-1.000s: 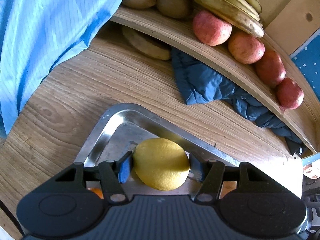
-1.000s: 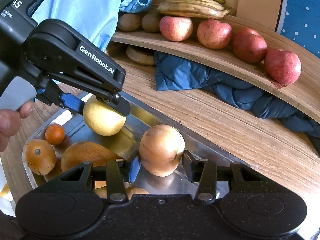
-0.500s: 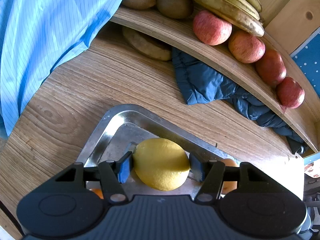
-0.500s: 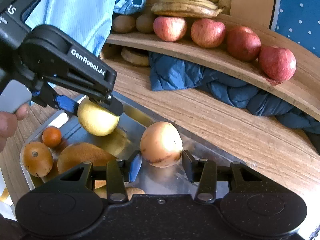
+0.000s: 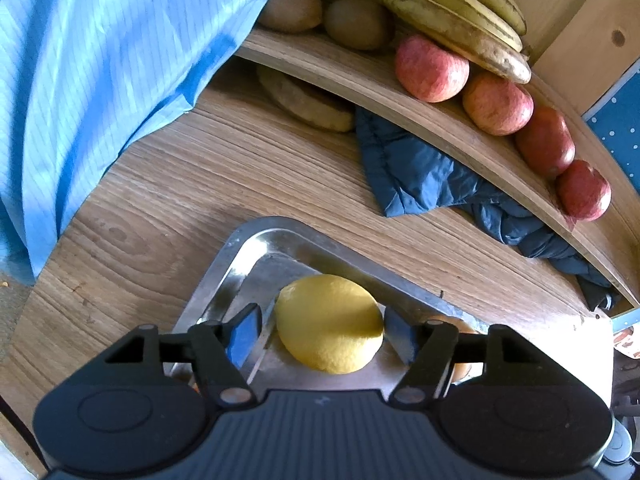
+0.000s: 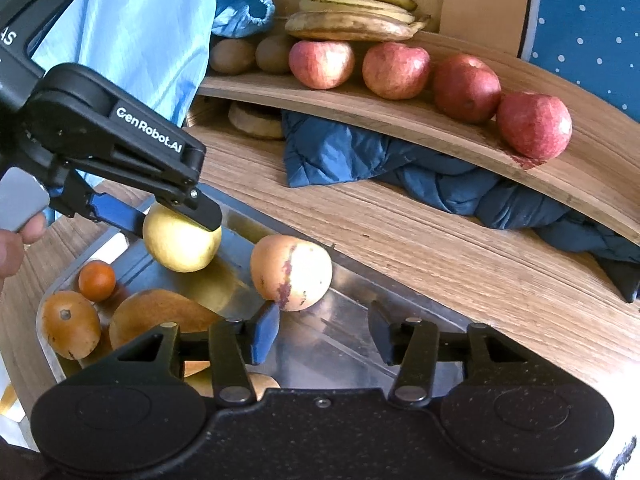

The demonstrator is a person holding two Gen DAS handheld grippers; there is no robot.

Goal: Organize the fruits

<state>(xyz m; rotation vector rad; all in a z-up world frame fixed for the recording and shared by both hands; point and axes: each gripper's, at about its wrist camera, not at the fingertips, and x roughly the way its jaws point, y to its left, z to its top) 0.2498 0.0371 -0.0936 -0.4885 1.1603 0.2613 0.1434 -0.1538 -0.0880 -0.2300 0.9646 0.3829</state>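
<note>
A yellow lemon (image 5: 330, 322) lies in the metal tray (image 5: 224, 272), between the fingers of my left gripper (image 5: 322, 330), which is open with gaps on both sides. The lemon also shows in the right wrist view (image 6: 180, 240) under the left gripper (image 6: 176, 210). My right gripper (image 6: 320, 330) is open and empty; a pale orange apple (image 6: 292, 272) rests in the tray (image 6: 400, 292) just beyond its left finger. Red apples (image 6: 394, 70), bananas (image 6: 352, 16) and kiwis (image 6: 234, 56) sit on the curved wooden shelf (image 6: 580, 168).
A small orange (image 6: 96, 280), a brown pear (image 6: 70, 324) and a large brown fruit (image 6: 160, 316) lie in the tray's left part. A dark blue cloth (image 6: 360, 156) lies under the shelf. Light blue fabric (image 5: 100, 80) hangs at the left.
Both grippers have opened. The left let go of the lemon, the right let go of the pale apple, which now rests in the tray to the left of the gripper's centre.
</note>
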